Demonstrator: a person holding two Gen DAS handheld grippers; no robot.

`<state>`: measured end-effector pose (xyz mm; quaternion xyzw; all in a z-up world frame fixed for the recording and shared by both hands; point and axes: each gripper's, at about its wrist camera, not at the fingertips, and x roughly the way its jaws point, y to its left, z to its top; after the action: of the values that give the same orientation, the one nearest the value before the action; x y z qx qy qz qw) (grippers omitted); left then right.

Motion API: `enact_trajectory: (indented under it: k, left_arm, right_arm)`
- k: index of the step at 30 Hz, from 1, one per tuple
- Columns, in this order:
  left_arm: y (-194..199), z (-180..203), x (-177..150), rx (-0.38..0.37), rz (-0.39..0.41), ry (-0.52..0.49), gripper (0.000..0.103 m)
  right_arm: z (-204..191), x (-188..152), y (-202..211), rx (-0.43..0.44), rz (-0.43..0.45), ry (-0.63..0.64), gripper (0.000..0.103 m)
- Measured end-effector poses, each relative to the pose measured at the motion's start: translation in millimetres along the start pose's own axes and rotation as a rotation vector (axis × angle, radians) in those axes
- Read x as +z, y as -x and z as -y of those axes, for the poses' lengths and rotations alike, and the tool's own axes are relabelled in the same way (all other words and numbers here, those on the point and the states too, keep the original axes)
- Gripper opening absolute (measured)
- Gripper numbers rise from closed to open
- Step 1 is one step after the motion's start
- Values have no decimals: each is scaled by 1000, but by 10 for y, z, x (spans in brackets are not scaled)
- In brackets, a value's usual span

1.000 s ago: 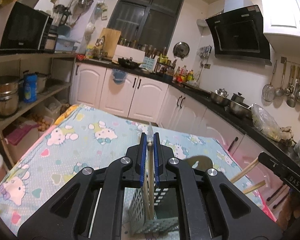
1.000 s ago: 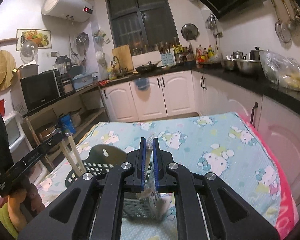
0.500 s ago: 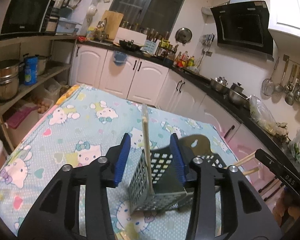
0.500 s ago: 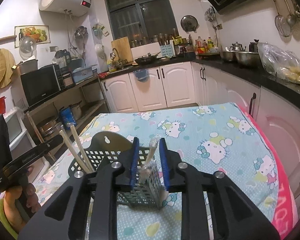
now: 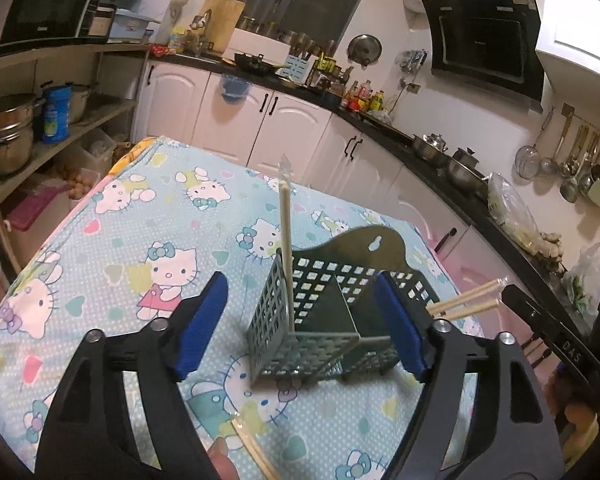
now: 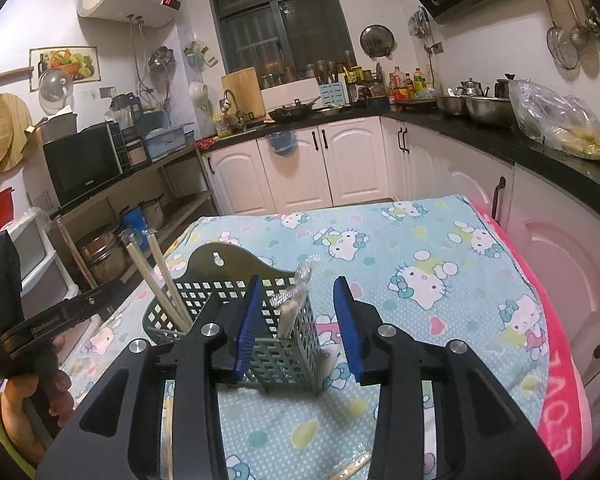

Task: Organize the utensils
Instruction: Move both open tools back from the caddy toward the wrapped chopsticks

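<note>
Grey-green perforated plastic utensil caddy [image 5: 324, 320] sits centre frame on the Hello Kitty cloth [image 5: 148, 240]. Both grippers, left [image 5: 300, 324] and right [image 6: 296, 324], are spread, holding nothing. Wrapped wooden chopsticks [image 5: 286, 256] stand inside; I'd back straight out so they don't get knocked.

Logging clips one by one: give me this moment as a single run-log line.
left gripper: open | right gripper: open | wrapped chopsticks: upright in utensil basket | more chopsticks: on tablecloth

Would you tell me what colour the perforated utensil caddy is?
The utensil caddy is grey-green, clearest in the left wrist view.
</note>
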<state>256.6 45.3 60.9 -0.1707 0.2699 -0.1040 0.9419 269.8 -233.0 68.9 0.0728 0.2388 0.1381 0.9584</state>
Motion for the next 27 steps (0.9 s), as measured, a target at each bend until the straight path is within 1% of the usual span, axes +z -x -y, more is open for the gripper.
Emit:
enact_trajectory:
  k: [2, 4, 5, 6, 8, 9, 13, 18, 20, 27]
  left_arm:
    - [33, 3, -24, -1, -2, 2, 75]
    - [66, 11, -47, 3, -4, 1, 82]
    - [79, 11, -60, 9, -9, -1, 90]
    - [88, 4, -70, 12, -14, -1, 92]
    - [103, -14, -97, 12, -29, 4, 92]
    - [116, -16, -113, 15, -33, 3, 92]
    - [179, 7, -175, 26, -39, -8, 92]
    - [274, 25, -274, 47, -46, -15, 92]
    - [319, 22, -311, 52, -49, -14, 92]
    - [455, 22, -409, 55, -51, -24, 92]
  right_arm:
    - [-6, -21, 38, -2, -1, 3, 38]
    - [-15, -43, 81, -3, -1, 6, 39]
    - [-22, -53, 99, -5, 0, 10, 41]
    - [-34, -66, 127, -7, 1, 16, 43]
    - [-61, -102, 194, -14, 9, 33, 47]
    - [-69, -118, 218, -18, 11, 39, 47]
    - [-115, -195, 323, -30, 16, 70, 53]
    - [-179, -282, 430, -31, 17, 96, 57]
    - [-202, -326, 471, -31, 13, 103, 61]
    - [-241, -462, 562, -27, 1, 105, 66]
